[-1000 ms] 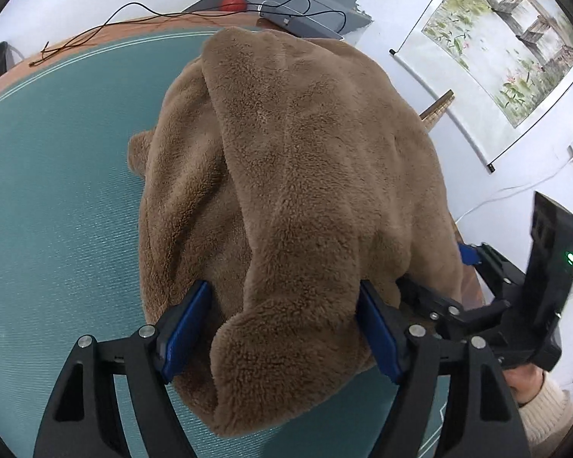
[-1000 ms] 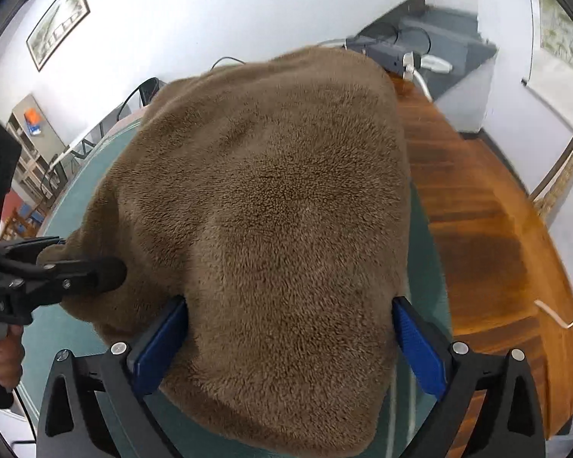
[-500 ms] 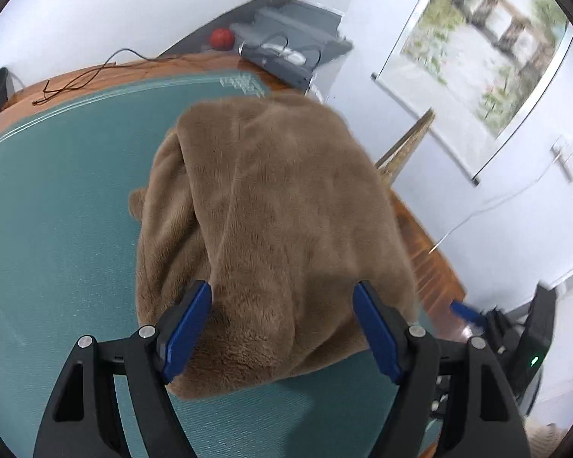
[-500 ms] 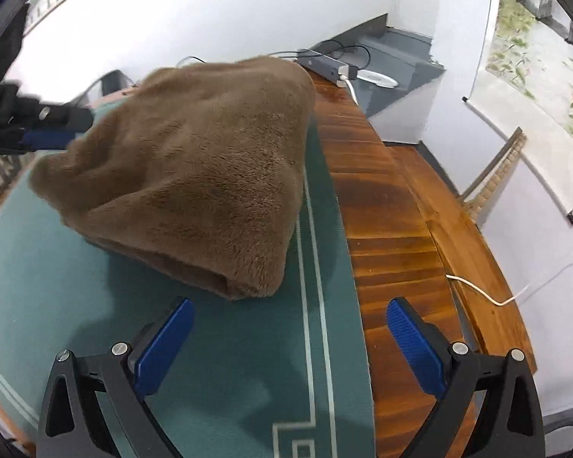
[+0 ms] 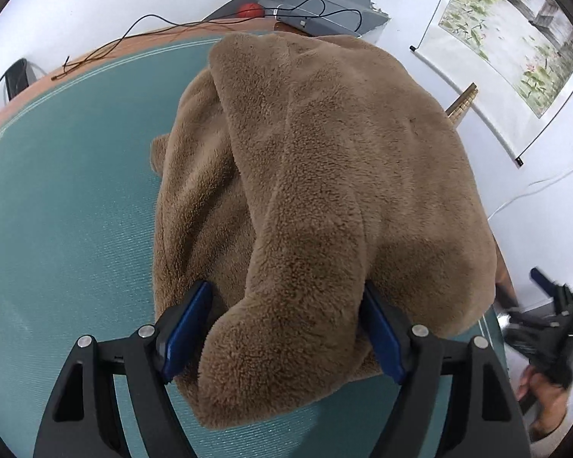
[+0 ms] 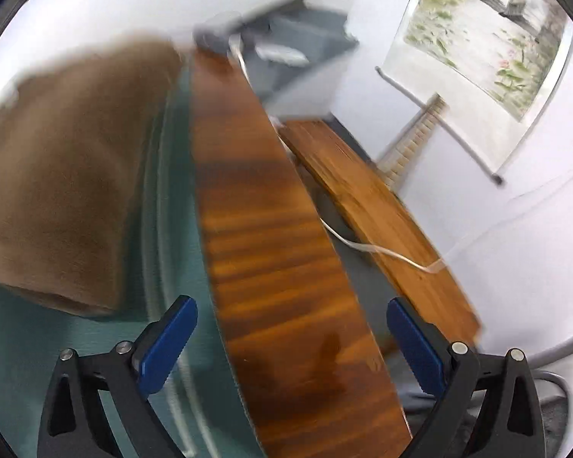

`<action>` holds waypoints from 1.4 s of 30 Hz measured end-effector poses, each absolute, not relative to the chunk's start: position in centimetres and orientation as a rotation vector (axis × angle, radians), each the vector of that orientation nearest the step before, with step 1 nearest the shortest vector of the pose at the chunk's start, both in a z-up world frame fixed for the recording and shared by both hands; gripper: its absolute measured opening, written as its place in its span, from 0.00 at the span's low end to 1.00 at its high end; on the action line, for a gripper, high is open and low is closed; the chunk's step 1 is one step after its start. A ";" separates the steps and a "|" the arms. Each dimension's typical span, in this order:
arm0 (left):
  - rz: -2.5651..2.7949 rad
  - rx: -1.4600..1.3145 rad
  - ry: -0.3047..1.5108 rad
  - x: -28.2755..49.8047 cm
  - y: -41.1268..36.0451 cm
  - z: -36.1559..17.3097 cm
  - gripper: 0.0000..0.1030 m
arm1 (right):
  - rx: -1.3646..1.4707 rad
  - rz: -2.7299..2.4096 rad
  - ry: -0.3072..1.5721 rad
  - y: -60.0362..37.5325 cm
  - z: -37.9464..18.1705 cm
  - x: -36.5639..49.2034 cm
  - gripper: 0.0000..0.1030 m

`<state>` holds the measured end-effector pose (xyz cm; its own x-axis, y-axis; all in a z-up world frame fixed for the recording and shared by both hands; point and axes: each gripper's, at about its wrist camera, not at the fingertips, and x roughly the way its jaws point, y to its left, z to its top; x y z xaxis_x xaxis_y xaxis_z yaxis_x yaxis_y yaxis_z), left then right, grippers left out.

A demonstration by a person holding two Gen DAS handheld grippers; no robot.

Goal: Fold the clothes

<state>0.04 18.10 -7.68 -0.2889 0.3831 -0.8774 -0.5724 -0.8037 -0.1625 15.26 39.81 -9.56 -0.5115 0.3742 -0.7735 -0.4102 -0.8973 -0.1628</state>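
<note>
A brown fleece garment (image 5: 324, 175) lies folded in a thick heap on the green table mat (image 5: 65, 210). My left gripper (image 5: 284, 332) stands open astride the garment's near rolled edge, a blue pad (image 5: 187, 328) on each side, without squeezing it. My right gripper (image 6: 292, 339) is open with nothing between its fingers, over the wooden table border (image 6: 271, 252); the garment (image 6: 68, 175) lies blurred to its left. In the left wrist view the right gripper (image 5: 546, 316) shows blurred at the right edge, held by a hand (image 5: 542, 400).
Beyond the mat's far edge lie a black cable (image 5: 133, 34), a grey box (image 5: 317, 19) and a red ball (image 5: 250, 9). A scroll painting (image 5: 515, 26) hangs on the right wall. Right of the table stand a wooden bench (image 6: 378, 210) and a white cord (image 6: 386, 252).
My right gripper has come off the garment and swung right, out over the wooden border. My left gripper drew back, then came forward over the garment's near edge again.
</note>
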 end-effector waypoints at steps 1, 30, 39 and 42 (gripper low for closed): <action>2.119 -1.362 0.250 -0.2 18.8 -7.4 0.79 | -1.182 2.450 0.037 39.3 -8.4 15.7 0.99; 2.314 -1.386 0.255 3.8 12.0 -3.6 0.93 | -1.459 2.731 0.171 29.1 -6.3 4.5 0.99; 2.407 -1.264 0.277 6.8 14.0 0.9 0.99 | -1.281 2.586 0.265 31.0 0.1 13.4 0.99; 2.410 -1.250 0.286 7.5 14.6 1.4 0.99 | -1.273 2.550 0.279 32.3 0.6 14.9 0.99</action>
<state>7.47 14.61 1.36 -0.5145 0.2610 -0.8168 -0.4451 -0.8954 -0.0057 14.95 32.32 0.58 -0.5740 0.1592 -0.8032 -0.3289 -0.9432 0.0480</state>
